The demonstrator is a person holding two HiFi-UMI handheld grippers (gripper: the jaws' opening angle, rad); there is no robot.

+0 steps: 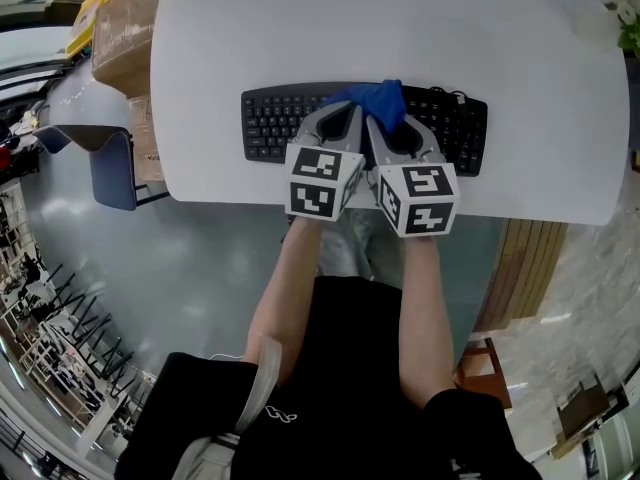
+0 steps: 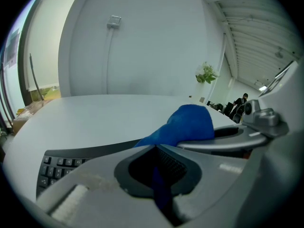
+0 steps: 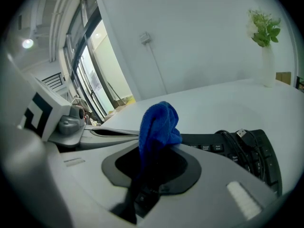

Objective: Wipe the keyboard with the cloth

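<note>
Keyboard [image 1: 270, 123], lying mid-frame on the white worktop [image 1: 250, 28], is judged largely unwiped, as the blue cloth [image 1: 378, 98] is held bunched over its middle, clamped by both left tool [image 2: 159, 167] and right tool [image 3: 148, 165].

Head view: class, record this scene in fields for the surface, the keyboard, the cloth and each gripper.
surface: white table
keyboard: black, near the table's front edge, cable lying on its right end
cloth: blue, bunched over the keyboard's middle
left gripper: shut on the cloth
right gripper: shut on the cloth
</note>
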